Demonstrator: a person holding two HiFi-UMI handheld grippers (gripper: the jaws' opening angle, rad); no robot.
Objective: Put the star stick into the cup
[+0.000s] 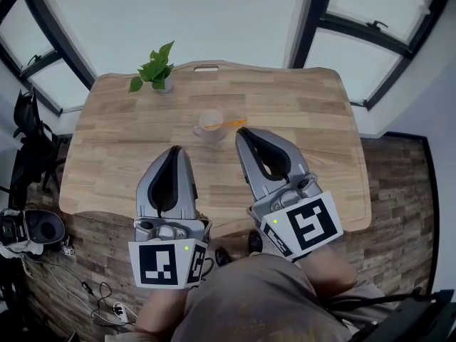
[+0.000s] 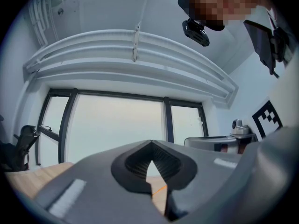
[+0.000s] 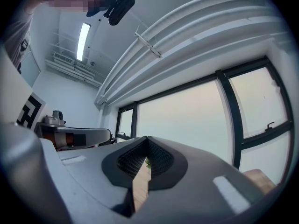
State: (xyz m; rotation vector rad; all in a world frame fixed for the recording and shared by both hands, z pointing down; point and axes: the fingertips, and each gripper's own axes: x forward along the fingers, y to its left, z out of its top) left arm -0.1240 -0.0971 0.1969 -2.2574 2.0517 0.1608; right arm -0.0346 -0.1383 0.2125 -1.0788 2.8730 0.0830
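Only one cup (image 1: 208,129), one star stick (image 1: 232,123)

Head view overhead table (image 1: 114,148), gripper views face windows (image 2: 117,125)

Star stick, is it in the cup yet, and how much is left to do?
Done, it seems: the orange star stick rests in the clear cup, one end over the rim. In hand: nothing; the left tool and right tool are shut and empty. Left: apparently nothing.
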